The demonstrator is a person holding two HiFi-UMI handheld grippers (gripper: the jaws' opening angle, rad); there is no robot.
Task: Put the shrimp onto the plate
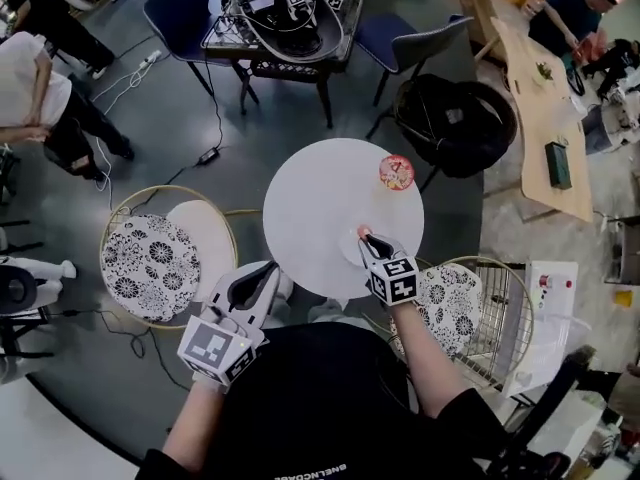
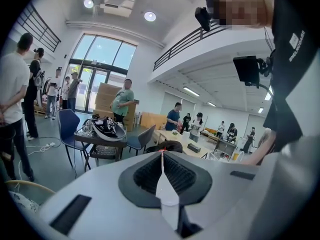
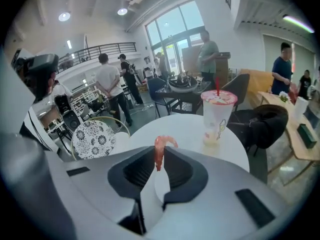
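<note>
Left gripper (image 1: 262,278) shut, empty, sitting off the round white table's (image 1: 310,198) near edge, probably just keeping clear. Right gripper (image 1: 373,240) clamped on the shrimp (image 3: 159,154), whose curled end pokes past the tips. Nose is tilted down with the small white plate (image 1: 347,256) right under it, likely lining up the drop. Lidded drink cup (image 1: 396,172) stands beyond the tips, slightly right.

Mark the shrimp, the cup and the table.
shrimp (image 3: 159,154), right gripper view, on its body
cup (image 3: 217,118), right gripper view, on its side wall
table (image 1: 320,198), head view, on its bare top
</note>
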